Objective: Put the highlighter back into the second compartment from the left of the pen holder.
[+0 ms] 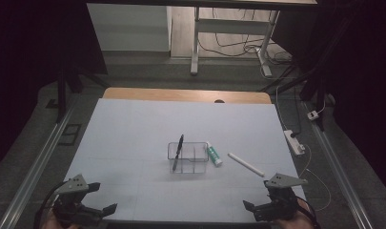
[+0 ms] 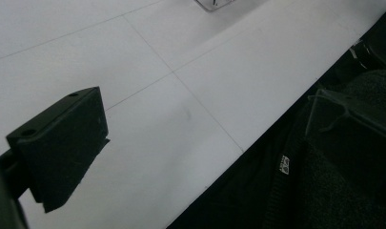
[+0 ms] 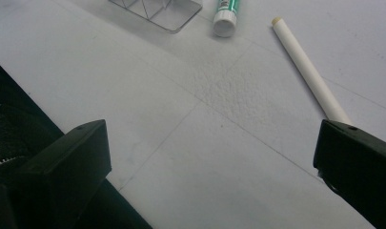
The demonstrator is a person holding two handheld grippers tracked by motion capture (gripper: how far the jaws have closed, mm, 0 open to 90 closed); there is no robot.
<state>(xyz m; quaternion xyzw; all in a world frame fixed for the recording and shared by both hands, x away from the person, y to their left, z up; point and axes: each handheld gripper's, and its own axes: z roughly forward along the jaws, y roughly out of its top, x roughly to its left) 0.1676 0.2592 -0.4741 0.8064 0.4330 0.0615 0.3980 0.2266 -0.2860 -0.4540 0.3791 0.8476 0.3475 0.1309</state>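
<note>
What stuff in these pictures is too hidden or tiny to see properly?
- Glue stick label: cut off by the top edge in the right gripper view, too small to read in the high view.
- Clear organizer box: just a corner shows in both gripper views, the top edge cuts the rest.
- White stick: its near end hides behind a jaw of the right gripper.
- Left gripper: one jaw lies off the left gripper view's edge.

**No legible text on the table**

The glue stick carries a green-and-white label, its print too small to read. A small white tag on dark fabric at the table's edge shows marks that stay illegible.
</note>
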